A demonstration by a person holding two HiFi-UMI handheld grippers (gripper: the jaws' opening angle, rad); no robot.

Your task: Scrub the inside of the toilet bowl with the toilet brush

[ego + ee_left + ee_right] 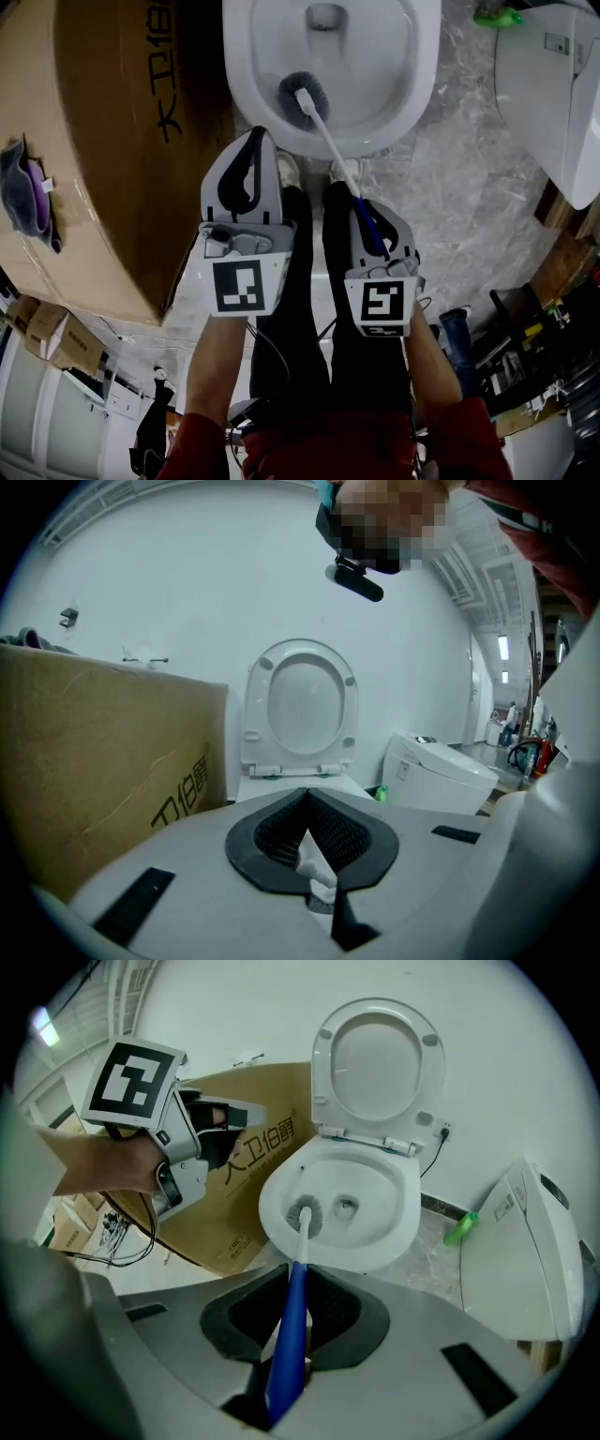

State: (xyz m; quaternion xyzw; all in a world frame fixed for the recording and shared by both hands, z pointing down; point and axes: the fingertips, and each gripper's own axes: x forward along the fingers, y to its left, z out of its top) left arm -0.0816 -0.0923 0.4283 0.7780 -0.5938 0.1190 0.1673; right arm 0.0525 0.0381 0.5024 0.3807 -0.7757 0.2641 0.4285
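The white toilet bowl (242,56) (405,1234) stands open with its lid (375,1063) (302,705) raised. A toilet brush with a dark bristle head (302,97) (306,1215) rests against the bowl's inner near-left wall. Its white-and-blue handle (349,183) (292,1316) runs back between the jaws of my right gripper (362,202) (300,1277), which is shut on it. My left gripper (260,137) (306,797) (246,1119) hovers left of the handle, just before the bowl's front rim. It is shut with nothing held.
A large cardboard box (112,159) (94,752) stands close on the bowl's left. A second white toilet (553,84) (525,1251) and a green bottle (497,16) (461,1229) are on the right. The person's legs and shoes (287,169) stand before the bowl.
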